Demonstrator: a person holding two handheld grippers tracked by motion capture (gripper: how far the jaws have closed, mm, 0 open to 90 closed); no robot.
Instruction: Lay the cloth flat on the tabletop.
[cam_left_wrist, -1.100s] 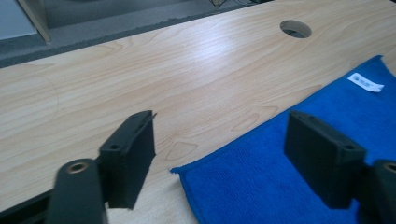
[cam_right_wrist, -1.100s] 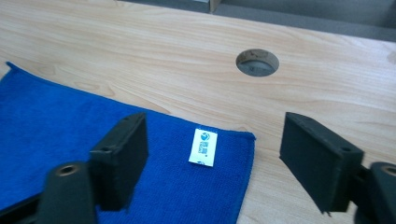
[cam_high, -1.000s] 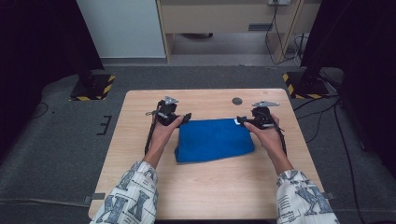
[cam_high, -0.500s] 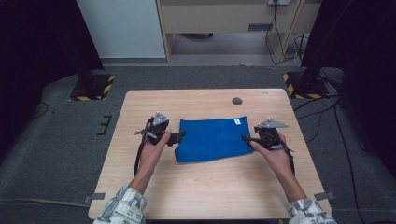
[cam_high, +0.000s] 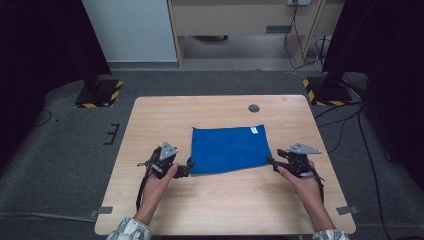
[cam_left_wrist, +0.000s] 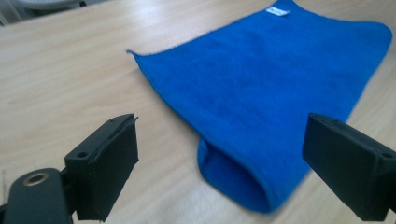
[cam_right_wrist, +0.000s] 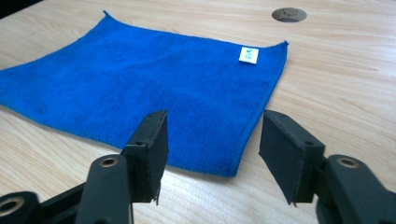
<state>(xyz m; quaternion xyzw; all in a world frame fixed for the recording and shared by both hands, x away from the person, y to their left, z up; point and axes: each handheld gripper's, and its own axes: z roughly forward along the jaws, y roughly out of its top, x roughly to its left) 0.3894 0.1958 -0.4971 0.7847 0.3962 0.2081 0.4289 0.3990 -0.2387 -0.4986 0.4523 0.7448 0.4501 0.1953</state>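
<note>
Blue microfiber cloth (cam_high: 229, 149) is sitting flat near the middle of your table (cam_high: 165, 115), folded over on itself, with a little white tag (cam_high: 254, 130) at its far right corner. In the left gripper view you can see the near left corner (cam_left_wrist: 243, 184) bulging up a bit where the fold rolls over, so it's not fully pressed flat there.

Your left gripper (cam_high: 187, 167) is right at that near left corner, jaws spread wide apart and holding nothing; the cloth's rolled edge sits between them but I can't tell if either pad touches it. Your right gripper (cam_high: 272, 162) is at the near right corner (cam_right_wrist: 231, 170), jaws also apart and empty, the corner lying just ahead of the gap.

Surface is light wood-grain laminate, pretty clean, with a round dark cable hole (cam_high: 254, 108) near the far edge, well apart from the cloth. Strips of grey tape (cam_high: 100, 212) stick out at the near corners of the table.

Room-wise: grey carpet (cam_high: 65, 150) all around, two black stand bases with yellow-black hazard tape (cam_high: 97, 95) at the far left and far right, dark curtains on both sides. Behind the table there's a white panel (cam_high: 130, 30) and a wooden desk or cabinet (cam_high: 240, 20) with cables (cam_high: 300, 45) trailing down beside it. Your patterned sleeves (cam_high: 129, 231) just peek in at the bottom.
</note>
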